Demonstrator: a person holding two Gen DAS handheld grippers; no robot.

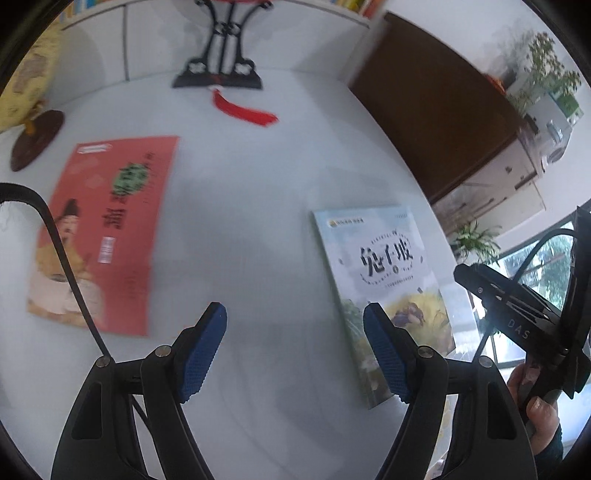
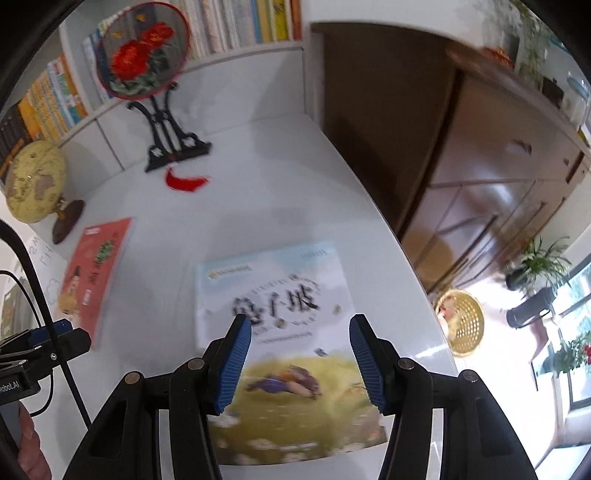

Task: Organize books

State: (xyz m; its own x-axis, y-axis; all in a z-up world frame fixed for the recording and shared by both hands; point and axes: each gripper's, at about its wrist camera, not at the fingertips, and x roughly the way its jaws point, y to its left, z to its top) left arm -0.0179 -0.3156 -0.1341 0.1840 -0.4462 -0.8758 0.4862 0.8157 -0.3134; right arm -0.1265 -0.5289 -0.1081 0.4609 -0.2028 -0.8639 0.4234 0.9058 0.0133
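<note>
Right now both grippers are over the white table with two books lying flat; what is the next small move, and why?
Probably lower the right gripper onto the pale blue book. Its jaws stand open with nothing between them, and that book lies flat right beneath, near the table edge. The left gripper, also open and holding nothing, hangs over bare table between it and the red book.

Pale book (image 2: 280, 332) title motion-blurred

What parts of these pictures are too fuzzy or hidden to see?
- Red book, left wrist view: motion blur makes its cover text unreadable.
- Blue book, right wrist view: blurred, and the right gripper covers part of it.
- Shelf books, right wrist view: spines too small to read.
- Round fan, left wrist view: cut off by the top edge.
</note>
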